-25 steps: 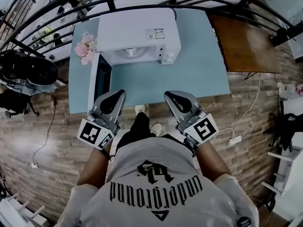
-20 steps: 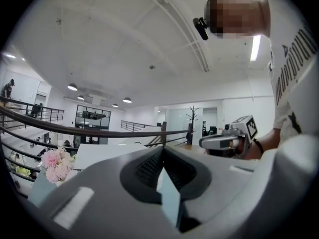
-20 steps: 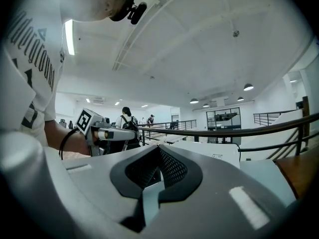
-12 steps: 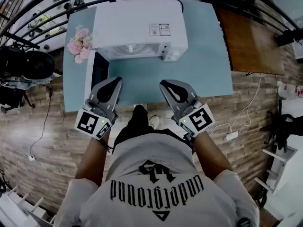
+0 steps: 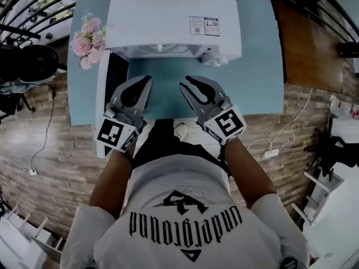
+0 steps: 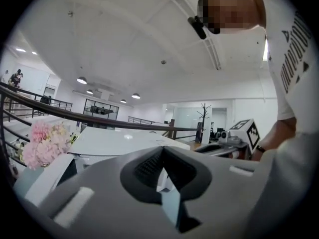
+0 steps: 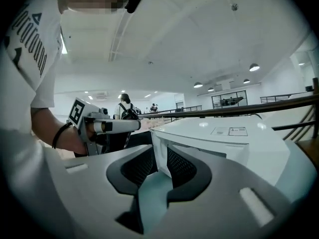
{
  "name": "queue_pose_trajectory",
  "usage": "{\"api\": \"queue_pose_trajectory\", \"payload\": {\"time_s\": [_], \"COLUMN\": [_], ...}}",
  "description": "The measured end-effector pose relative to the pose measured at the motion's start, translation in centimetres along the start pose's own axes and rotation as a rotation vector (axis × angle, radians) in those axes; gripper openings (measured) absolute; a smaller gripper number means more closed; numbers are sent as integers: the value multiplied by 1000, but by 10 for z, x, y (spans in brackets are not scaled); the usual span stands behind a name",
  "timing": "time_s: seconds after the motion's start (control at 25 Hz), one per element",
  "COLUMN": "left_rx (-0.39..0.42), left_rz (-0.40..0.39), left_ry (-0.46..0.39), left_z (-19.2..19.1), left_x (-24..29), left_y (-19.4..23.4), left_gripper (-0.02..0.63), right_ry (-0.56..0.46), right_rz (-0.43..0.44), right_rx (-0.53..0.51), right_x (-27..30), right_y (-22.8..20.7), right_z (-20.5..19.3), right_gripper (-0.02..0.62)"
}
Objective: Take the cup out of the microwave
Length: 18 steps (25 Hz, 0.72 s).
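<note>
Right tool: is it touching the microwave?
Apart. Head view shows bare blue table between the microwave and the right tool, whose empty jaws have just been opening.

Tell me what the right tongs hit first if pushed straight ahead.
Probably the microwave, its white front beside the open mouth; depth is unclear. The right tongs have just been opening, nothing between them.

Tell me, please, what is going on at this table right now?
A person stands at the light blue table with a gripper in each hand, both pointed at the white microwave, whose door hangs open on the left. The left gripper is shut and empty. The right gripper has just been opening its jaws, with nothing between them. Neither touches the microwave, and the cup cannot be seen in these views. Pink flowers stand beside the microwave.
</note>
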<state>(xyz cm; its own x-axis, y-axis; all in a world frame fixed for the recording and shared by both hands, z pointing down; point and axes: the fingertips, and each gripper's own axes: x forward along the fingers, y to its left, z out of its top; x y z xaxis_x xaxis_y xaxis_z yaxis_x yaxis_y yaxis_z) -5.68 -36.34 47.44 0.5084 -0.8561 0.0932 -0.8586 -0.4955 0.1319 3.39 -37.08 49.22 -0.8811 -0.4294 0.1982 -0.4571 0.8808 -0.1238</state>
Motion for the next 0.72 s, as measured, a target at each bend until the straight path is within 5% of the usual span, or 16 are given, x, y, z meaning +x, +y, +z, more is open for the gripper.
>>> {"api": "queue_pose_trajectory", "payload": {"time_s": [0.72], "left_rx": [-37], "left_rz": [67], "left_ry": [96], "left_z": [-90], "left_x": [46], "left_y": [63], "left_gripper": [51], "right_ry": [90], "right_rz": [22], "right_rx": [40], "right_x": [125], "right_y": [-60], "right_z": [-105], "right_gripper": [104]}}
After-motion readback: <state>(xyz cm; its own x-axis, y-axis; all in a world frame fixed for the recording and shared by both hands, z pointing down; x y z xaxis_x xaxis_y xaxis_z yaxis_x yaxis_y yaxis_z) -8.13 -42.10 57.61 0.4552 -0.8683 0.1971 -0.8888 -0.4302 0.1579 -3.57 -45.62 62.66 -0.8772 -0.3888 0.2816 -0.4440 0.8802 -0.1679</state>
